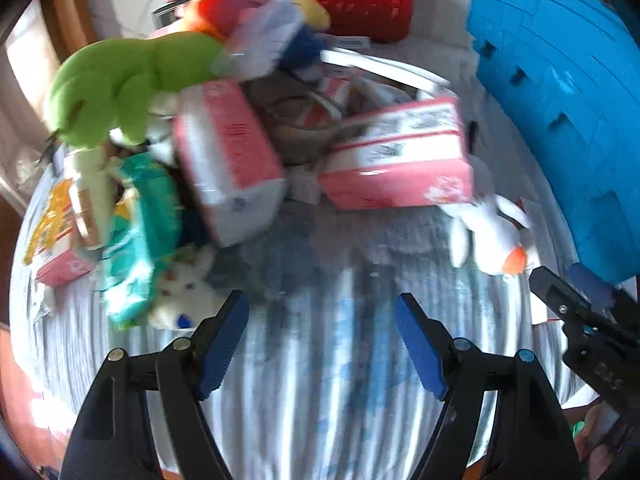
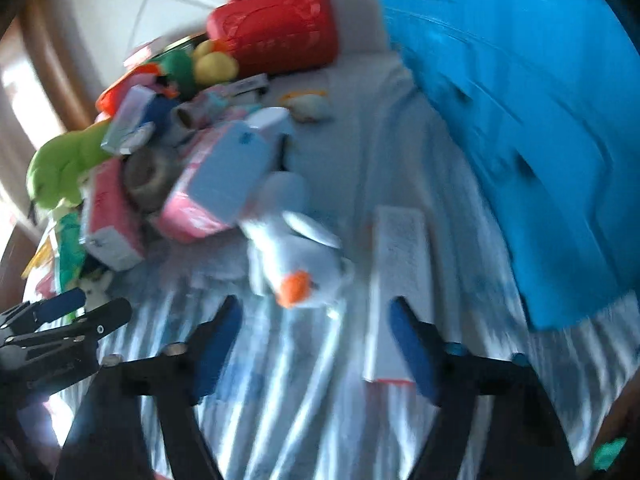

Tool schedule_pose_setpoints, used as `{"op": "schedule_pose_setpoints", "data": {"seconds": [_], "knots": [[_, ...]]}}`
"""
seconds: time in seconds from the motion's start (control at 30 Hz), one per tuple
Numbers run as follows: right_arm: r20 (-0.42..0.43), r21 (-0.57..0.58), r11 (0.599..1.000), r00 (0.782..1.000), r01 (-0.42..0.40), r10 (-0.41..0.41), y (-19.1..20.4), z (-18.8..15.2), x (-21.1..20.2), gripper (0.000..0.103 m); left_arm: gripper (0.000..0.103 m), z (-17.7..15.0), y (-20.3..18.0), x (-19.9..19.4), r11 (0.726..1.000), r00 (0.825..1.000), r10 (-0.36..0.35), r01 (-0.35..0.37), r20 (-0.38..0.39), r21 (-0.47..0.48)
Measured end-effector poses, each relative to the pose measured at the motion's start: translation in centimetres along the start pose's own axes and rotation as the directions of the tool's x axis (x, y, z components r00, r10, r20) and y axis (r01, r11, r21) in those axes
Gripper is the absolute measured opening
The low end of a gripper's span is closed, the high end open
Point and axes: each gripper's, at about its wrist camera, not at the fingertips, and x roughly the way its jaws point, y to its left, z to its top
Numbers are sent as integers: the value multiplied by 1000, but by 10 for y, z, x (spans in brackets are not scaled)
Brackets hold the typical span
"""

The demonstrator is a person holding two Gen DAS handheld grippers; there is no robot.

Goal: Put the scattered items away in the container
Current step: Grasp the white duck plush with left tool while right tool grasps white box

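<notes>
The left gripper (image 1: 322,344) has its jaws apart with nothing between them, only bare striped cloth (image 1: 304,400) below and just ahead. Further ahead lies the heap: pink packs (image 1: 394,156) and a green plush (image 1: 120,84). The right gripper (image 2: 316,344) is also released and empty; a white plush with orange beak (image 2: 296,256) lies close before its fingers, a flat white box (image 2: 396,280) beside the right finger. The blue container (image 2: 520,120) stands on its right, its edge near.

On the striped cloth surface (image 1: 320,380), a big blue plastic crate (image 1: 560,100) stands at right. The heap of pink tissue packs (image 1: 400,160) lies left of it, a white plush duck (image 2: 296,256) between them, a red plastic case (image 2: 276,36) behind.
</notes>
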Motion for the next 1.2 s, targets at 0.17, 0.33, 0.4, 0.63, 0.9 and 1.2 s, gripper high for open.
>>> {"op": "schedule_pose_setpoints", "data": {"seconds": [0.17,0.33,0.4,0.63,0.9,1.2], "knots": [[13,57,997,999,49,-49,-30,-20,-4,70,75,11,-46,19,996,996,-84,85,-14,38],[12,95,994,998,60,-61,-48,-31,-4,70,75,30,-96,32,987,989,-149,149,-3,53],[9,116,992,998,54,-56,-53,-32,-1,70,75,36,-112,49,990,993,-112,114,-24,79],[29,117,993,999,25,-29,-49,-36,3,70,49,26,-109,58,969,979,-201,203,-28,141],[19,65,997,999,35,-37,-33,-23,16,50,37,5,-73,41,964,981,-189,192,-30,183],[4,61,997,999,43,-44,-33,-21,23,43,46,25,-81,34,960,977,-210,203,17,192]]}}
